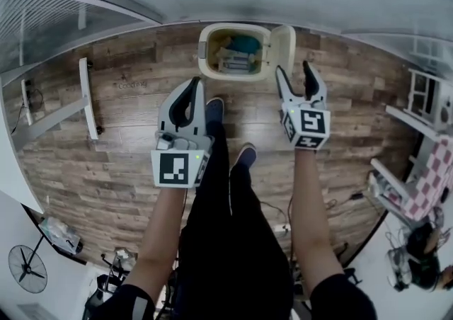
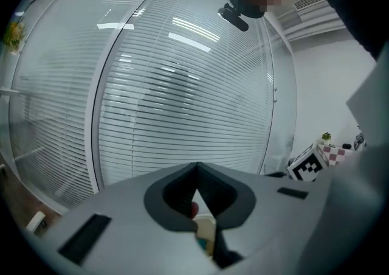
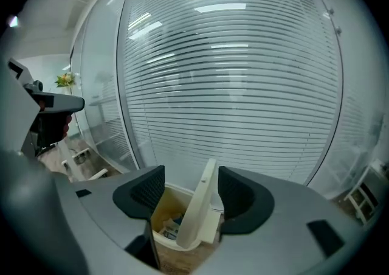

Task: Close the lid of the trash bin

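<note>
wood floor (image 1: 106, 163) fills most of head view, w/ a curved glass wall w/ blinds (image 3: 231, 85) running along its far edge.

trash bin (image 1: 203, 51): cream, rounded-square, on the floor right up against the glass wall, straight ahead of the person's feet. it's open. inside: a teal item (image 1: 244, 44) toward the back and pale paper/packaging (image 1: 235, 64) nearer the front; can't make out more than that. inner walls look yellowish.

lid (image 1: 284, 48): same cream, hinged on the bin's right side, standing about upright w/ a slight tilt, so the opening is fully uncovered.

left gripper (image 1: 192, 86): held over the floor just in front of the bin, left of ctr. jaw tips meet at a point, nothing pinched btwn them; a sliver of the bin shows thru the small gap behind the tips.

right gripper (image 1: 294, 71): up near the lid's lower edge. jaws wide apart, nothing held. in the right gripper view the lid lines up in the gap btwn the two pads but sits beyond them, no contact visible.

blue shoes, one (image 1: 214, 107) ahead of the other (image 1: 245, 154), below black trousers.

counts: 1 bin, 1 lid, 2 grippers, 2 shoes, approx 2 kinds of stuff in the bin.
</note>
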{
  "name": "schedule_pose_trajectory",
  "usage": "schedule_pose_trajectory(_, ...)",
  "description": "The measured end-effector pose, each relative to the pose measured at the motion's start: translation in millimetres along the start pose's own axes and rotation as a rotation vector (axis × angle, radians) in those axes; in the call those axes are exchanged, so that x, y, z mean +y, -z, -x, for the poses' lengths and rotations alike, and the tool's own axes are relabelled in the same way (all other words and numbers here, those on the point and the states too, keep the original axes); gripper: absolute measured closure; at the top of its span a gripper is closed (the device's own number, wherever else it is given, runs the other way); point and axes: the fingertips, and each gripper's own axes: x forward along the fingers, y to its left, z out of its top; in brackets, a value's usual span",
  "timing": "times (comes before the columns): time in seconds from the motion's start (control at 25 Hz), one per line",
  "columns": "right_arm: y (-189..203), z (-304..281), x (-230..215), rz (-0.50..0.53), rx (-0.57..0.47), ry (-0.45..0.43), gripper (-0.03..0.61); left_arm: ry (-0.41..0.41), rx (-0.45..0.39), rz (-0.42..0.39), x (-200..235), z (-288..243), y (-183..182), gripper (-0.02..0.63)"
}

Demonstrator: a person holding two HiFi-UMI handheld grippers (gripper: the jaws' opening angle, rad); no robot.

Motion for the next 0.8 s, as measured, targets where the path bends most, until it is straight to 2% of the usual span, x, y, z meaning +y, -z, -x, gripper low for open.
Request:
schedule_pose_trajectory(0.16,13,-10,1,-0.023,0.046,-0.003,0.313,0.041,0.014,-0.037,-2,-2,14,0.606)
schedule_pose_trajectory(0.32,26,-16,-3,-0.062,0.086,0.026,0.316,0.043,0.026,-0.018,-1,-4,23,0.606)
schedule_pose_trajectory(0.36,29,-16,-6,-0.073,0.096,0.047,0.336,0.048,0.032,-0.023,0,-3,25,0.607)
schedule_pose_trajectory(0.44,32,-16,-12,-0.074,0.114,0.084,0.437,0.060,0.041,-0.038,3,-2,29,0.607)
schedule_pose_trajectory(0.56,37,-20,-11,-0.051,0.155,0.084,0.444,0.054,0.032,-0.024,6,-5,27,0.606)
schedule_pose_trajectory(0.6,39,-21,-11,-0.056,0.161,0.084,0.467,0.051,0.033,-0.021,7,-5,28,0.606)
schedule_pose_trajectory(0.8,39,-19,-9,-0.107,0.127,0.082,0.482,0.064,0.043,-0.053,8,-1,39,0.606)
